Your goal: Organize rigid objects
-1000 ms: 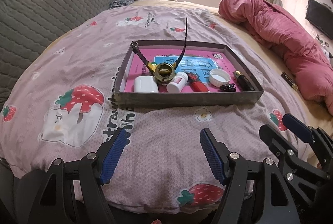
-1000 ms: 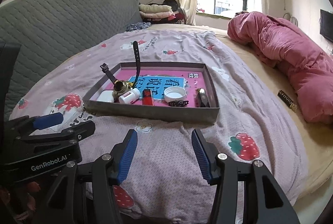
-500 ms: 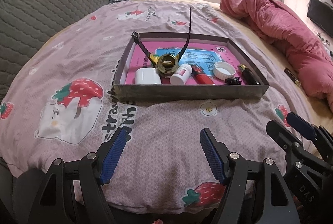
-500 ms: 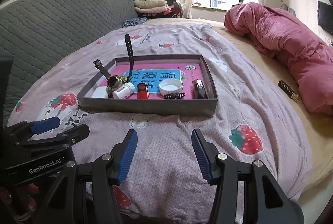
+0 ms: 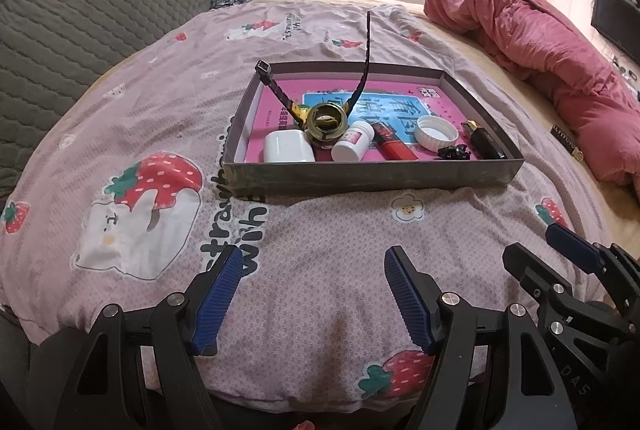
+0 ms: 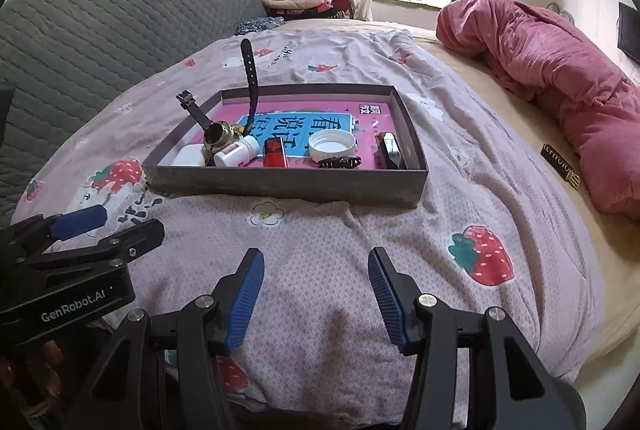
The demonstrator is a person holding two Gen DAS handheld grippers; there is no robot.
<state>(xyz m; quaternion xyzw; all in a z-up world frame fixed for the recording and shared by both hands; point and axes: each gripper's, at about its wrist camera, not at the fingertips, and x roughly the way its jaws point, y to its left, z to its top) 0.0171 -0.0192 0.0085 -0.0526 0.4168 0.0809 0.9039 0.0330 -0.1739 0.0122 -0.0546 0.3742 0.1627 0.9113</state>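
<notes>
Two grippers, our left gripper (image 5: 310, 294) and right gripper (image 6: 316, 288), hover released and empty near the tray's (image 5: 372, 176) front wall; inside the tray lie watch (image 5: 326, 120), bottle (image 5: 352, 146) and lighter (image 5: 394, 146).

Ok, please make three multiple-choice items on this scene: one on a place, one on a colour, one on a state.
1. Where does the white cap lie?
A. in the tray
B. on the bedspread
C. on the pink quilt

2. What colour is the lighter?
A. green
B. red
C. yellow

3. How is the right gripper?
A. shut on the watch
B. shut, empty
C. open, empty

Answers:
1 A, the cap rests inside the tray walls.
2 B, its body shows red.
3 C, its pads stand apart over bare bedspread.
</notes>
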